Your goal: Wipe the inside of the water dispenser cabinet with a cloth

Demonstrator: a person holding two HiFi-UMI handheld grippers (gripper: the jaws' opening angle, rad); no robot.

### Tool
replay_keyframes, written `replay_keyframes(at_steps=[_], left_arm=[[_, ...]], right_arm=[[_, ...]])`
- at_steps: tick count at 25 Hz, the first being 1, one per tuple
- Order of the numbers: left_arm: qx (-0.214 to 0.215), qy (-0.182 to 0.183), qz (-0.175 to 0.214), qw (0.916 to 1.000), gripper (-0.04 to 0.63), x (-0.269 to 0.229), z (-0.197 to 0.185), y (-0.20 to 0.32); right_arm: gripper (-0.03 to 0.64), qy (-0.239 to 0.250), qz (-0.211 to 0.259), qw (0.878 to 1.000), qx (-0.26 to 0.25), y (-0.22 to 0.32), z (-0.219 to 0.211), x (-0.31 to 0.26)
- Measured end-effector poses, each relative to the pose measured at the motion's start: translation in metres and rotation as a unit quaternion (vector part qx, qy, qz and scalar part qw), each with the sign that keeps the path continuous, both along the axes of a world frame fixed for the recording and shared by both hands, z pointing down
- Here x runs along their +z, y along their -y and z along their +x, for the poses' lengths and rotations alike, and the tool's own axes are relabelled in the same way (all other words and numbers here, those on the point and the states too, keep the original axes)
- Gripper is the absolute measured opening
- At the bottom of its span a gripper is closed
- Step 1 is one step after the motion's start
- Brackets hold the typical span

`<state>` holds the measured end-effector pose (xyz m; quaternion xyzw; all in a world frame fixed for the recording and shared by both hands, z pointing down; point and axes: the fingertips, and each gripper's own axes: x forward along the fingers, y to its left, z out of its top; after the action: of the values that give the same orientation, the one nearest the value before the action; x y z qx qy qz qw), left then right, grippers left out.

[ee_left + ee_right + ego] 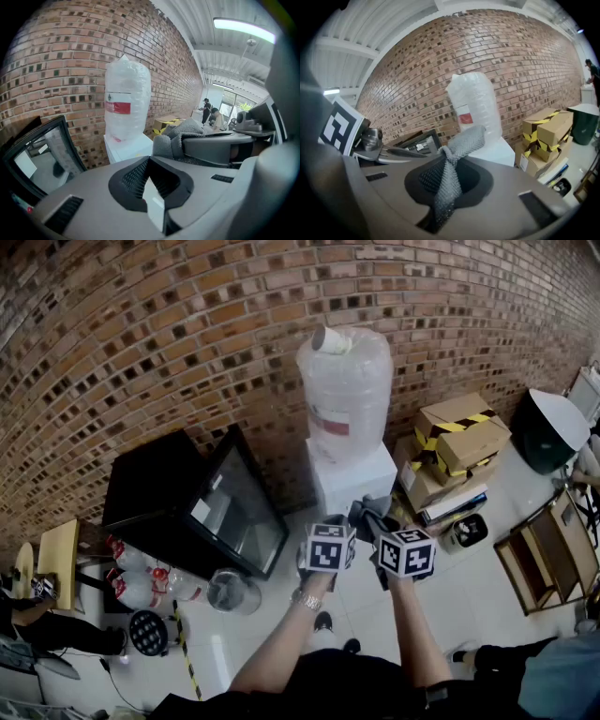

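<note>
a: nearest first. what does each claw hold?
b: right claw [445, 192]: pinching the lower end of a grey waffle-textured cloth [461, 140], whose free end stands up and forward. left claw [154, 197]: jaws drawn together, nothing between them. the two are held side by side, close together, in front of the person.
a: where does the task's thing lie from them?
b: the white box-shaped water dispenser cabinet [354, 476] stands on the floor just beyond both claws, straight ahead, its long axis upright. a clear plastic-wrapped water bottle [345, 381] sits on top. neither claw touches the cabinet. both look about equally near, but only the right one carries the cloth.
a: can the inside be reached?
b: no open door or interior can be made out, so wiping appears not yet begun. on that judgement, the empty left claw is the one free to open the front.
a: and beyond?
b: a black glass-doored cabinet [192, 507] to the left, brown taped cardboard boxes [457, 442] to the right, a red-brown brick wall [187, 324] behind all.
</note>
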<state>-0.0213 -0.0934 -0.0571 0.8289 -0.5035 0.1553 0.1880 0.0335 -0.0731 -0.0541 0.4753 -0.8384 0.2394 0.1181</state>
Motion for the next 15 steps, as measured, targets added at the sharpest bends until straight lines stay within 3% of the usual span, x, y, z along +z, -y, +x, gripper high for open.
replay_keyframes(at_steps=[7,12,15], left_arm=[[-0.004,0.009,0.001,1.0,0.002,0.001,-0.028,0.048],[-0.008,0.012,0.006,0.9999,0.002,0.01,-0.02,0.069],[-0.001,0.028,-0.013,0.9995,0.002,0.036,-0.008,0.067]], right_arm=[[0.028,-0.009,0.0,1.0,0.006,0.043,-0.03,0.002],[0.029,-0.012,-0.002,1.0,0.017,0.061,-0.02,0.008],[0.029,-0.017,-0.01,1.0,0.015,0.067,-0.005,0.026]])
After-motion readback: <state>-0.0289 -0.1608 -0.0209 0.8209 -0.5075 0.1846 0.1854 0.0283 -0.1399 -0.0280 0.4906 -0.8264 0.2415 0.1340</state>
